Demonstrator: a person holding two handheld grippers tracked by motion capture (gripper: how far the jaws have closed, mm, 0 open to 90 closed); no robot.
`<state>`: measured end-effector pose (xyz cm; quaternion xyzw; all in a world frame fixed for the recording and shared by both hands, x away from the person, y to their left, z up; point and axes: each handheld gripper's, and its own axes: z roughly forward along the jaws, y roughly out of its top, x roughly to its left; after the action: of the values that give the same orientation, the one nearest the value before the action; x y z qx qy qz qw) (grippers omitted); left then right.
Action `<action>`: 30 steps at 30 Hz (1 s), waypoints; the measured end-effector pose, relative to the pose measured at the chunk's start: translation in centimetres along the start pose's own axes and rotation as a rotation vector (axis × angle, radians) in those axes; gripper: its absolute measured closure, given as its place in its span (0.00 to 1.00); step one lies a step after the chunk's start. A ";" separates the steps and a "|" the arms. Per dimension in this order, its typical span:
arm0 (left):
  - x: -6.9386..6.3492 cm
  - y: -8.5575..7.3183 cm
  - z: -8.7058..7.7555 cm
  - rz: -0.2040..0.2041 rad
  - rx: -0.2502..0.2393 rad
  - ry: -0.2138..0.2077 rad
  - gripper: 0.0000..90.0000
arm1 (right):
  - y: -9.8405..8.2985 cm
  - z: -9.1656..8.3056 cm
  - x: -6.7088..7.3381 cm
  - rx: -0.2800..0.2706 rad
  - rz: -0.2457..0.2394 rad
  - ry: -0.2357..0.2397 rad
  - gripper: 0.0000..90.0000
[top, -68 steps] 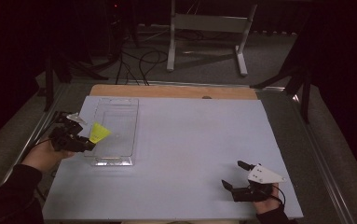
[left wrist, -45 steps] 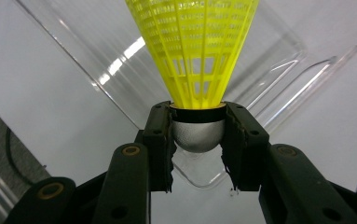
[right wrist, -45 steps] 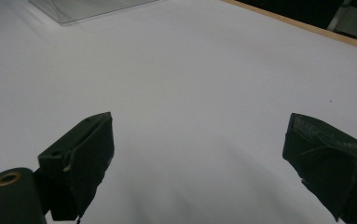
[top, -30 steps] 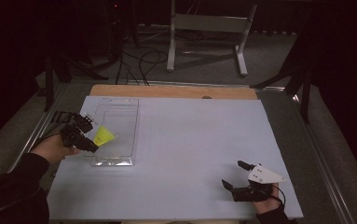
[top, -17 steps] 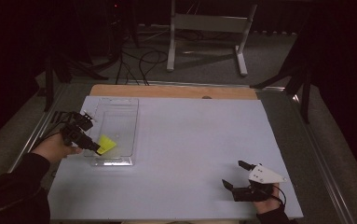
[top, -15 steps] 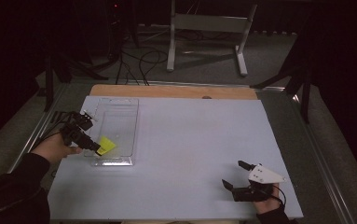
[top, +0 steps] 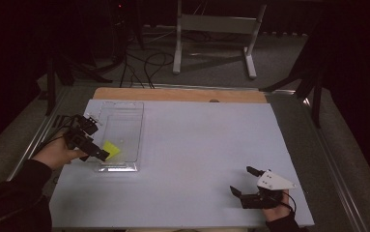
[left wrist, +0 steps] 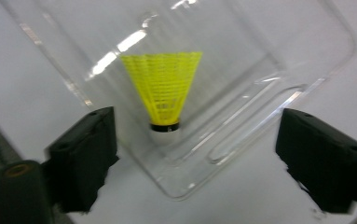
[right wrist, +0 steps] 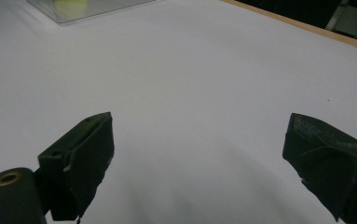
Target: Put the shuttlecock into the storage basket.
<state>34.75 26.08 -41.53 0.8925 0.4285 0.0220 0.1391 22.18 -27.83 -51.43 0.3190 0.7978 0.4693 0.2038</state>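
A yellow shuttlecock (left wrist: pixel 165 91) with a white cork lies inside a clear plastic tray (left wrist: pixel 269 60), near its front end. In the high view the shuttlecock (top: pixel 111 148) rests at the tray's (top: pixel 124 108) near left corner. My left gripper (top: pixel 101 155) hovers at that corner, and its jaws have just been opening. In the left gripper view the left gripper (left wrist: pixel 199 158) stands open, with the shuttlecock lying free beyond the pads. My right gripper (top: pixel 241 182) rests open at the table's near right, nothing between its fingers (right wrist: pixel 80 163).
A wide white sheet (top: pixel 202 145) covers the table, with a wooden strip (top: pixel 182 94) along its far edge. Metal rails run down both sides. A stand's legs (top: pixel 211 29) and cables lie on the dark floor beyond.
My left gripper carried the shuttlecock down into the tray's near end, then opened and let it go. The right gripper stayed still.
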 end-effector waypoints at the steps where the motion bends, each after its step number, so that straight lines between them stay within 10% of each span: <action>1: 0.0 0.0 0.0 0.003 -0.003 0.003 0.15 | 0.0 0.0 0.0 0.000 0.000 -0.001 0.10; 5: -0.1 0.1 -0.2 0.023 -0.026 -0.020 0.00 | 0.0 0.0 0.0 0.000 0.000 0.000 0.10; 30: -1.8 1.7 -0.9 0.056 -0.201 -0.059 0.00 | -0.1 -0.2 -0.4 -0.005 0.012 0.008 0.10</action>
<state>34.83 23.89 -40.10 0.8860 0.3946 0.0425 0.2398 22.30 -28.24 -51.47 0.3215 0.7956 0.4736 0.1983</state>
